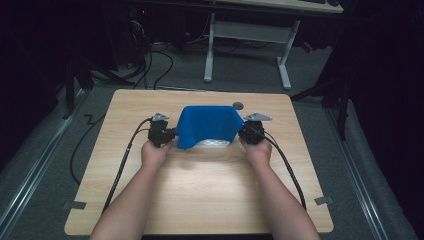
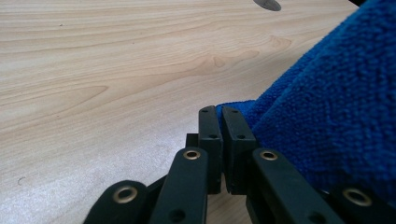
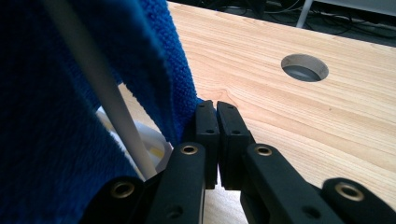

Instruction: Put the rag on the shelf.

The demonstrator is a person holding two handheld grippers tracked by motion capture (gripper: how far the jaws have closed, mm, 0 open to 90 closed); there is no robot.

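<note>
— Towel (image 1: 207, 125) position? 
— Stretched between both claws above the surface (image 1: 200, 200), near its grommet hole (image 1: 238, 105); long axis ran claw to claw.
— Claws?
— Left claw (image 1: 170, 134) and right claw (image 1: 243, 133) each clamped a towel corner, equally near.

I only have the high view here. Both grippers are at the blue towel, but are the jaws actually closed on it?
Observer: Yes. In the left gripper view, the left gripper has its jaws pressed together on an edge of the towel.
Operator: And the right one?
Observer: The right gripper is likewise shut on a towel edge.
Operator: Something pale shows under the towel. What is it?
Observer: In the right gripper view a thin white rod slants under the cloth, with a pale rounded thing below it; what it is I cannot tell.
</note>
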